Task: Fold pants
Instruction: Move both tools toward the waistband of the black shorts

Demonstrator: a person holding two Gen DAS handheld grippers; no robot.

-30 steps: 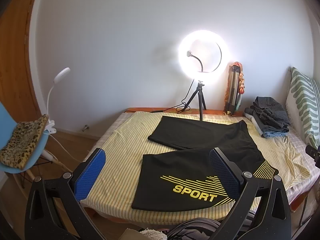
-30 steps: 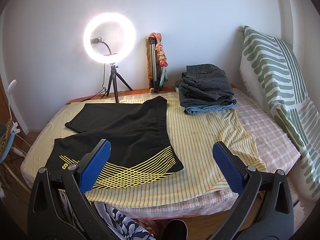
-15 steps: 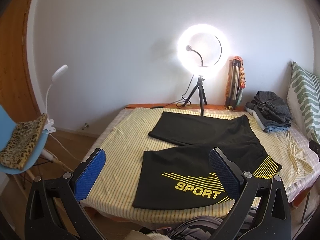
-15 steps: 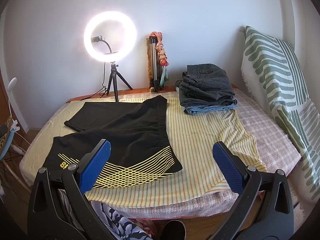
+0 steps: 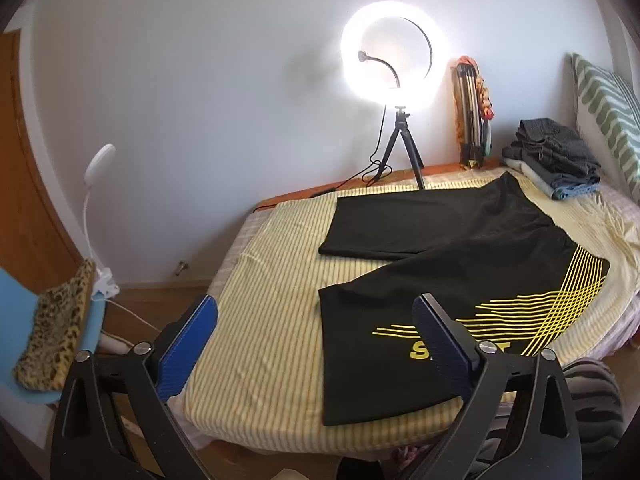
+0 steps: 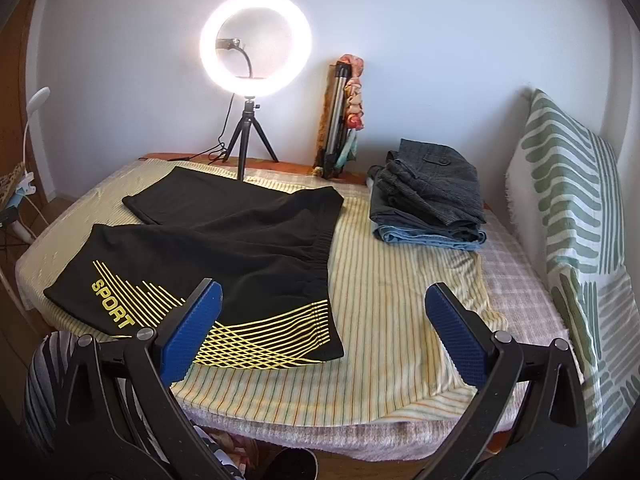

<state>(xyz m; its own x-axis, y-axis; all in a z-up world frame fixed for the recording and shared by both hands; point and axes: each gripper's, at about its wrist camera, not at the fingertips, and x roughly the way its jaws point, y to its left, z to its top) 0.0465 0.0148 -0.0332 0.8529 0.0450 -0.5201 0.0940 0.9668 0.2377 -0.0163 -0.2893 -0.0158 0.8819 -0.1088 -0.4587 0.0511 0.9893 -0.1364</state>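
Black sport pants with yellow line print and the word SPORT lie spread flat on the yellow striped sheet, legs splayed to the left. My left gripper hovers over the near left of the bed, above the hem of the nearer leg. Its jaws stand wide and are closing, with nothing between the blue pads. Wide open as well, my right gripper hangs over the near edge by the waistband corner, holding nothing.
A lit ring light on a tripod stands at the bed's far edge. Folded jeans are stacked at the back right beside a green patterned pillow. A blue chair with a leopard cushion stands left.
Both views have rolled and shifted: the left gripper has sunk and slid left over the leg hem, its jaws slightly narrower. The right gripper has moved closer over the waistband corner.
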